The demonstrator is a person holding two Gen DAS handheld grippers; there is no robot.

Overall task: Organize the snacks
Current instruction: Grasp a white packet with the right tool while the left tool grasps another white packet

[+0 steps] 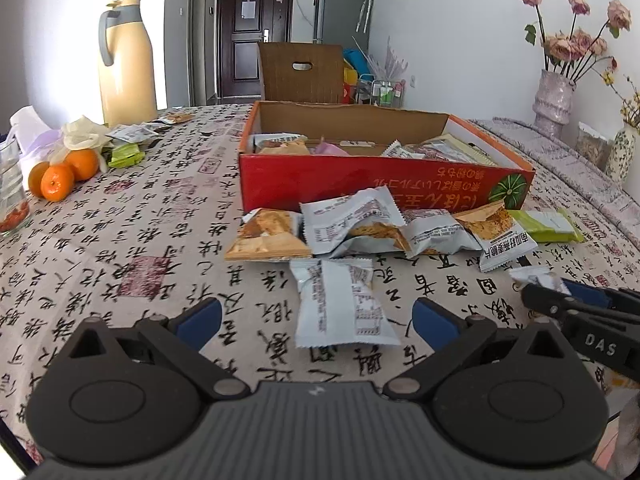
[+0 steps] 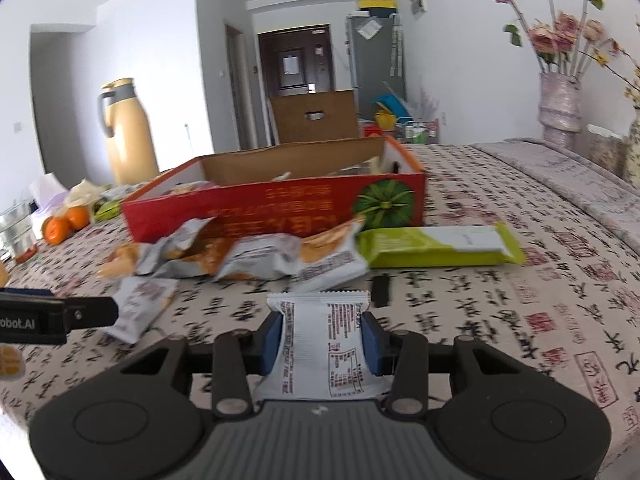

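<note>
A red cardboard box (image 1: 360, 180) holds several snack packets and stands mid-table; it also shows in the right wrist view (image 2: 248, 208). Loose packets lie in front of it: grey-and-orange ones (image 1: 352, 220), a green one (image 1: 548, 226) and a white packet (image 1: 340, 304). My left gripper (image 1: 316, 318) is open, its fingers either side of that white packet, just above the cloth. My right gripper (image 2: 322, 342) is shut on a white snack packet (image 2: 320, 352), low over the table. The right gripper shows in the left wrist view (image 1: 544, 292) at the right. The green packet (image 2: 436, 246) lies ahead.
A yellow thermos jug (image 1: 126, 64), oranges (image 1: 60, 176), tissue and a glass (image 1: 12, 196) stand at the left. Flower vases (image 1: 554, 96) stand at the far right. A brown chair back (image 1: 302, 72) is behind the box. A small black object (image 2: 380, 290) lies on the cloth.
</note>
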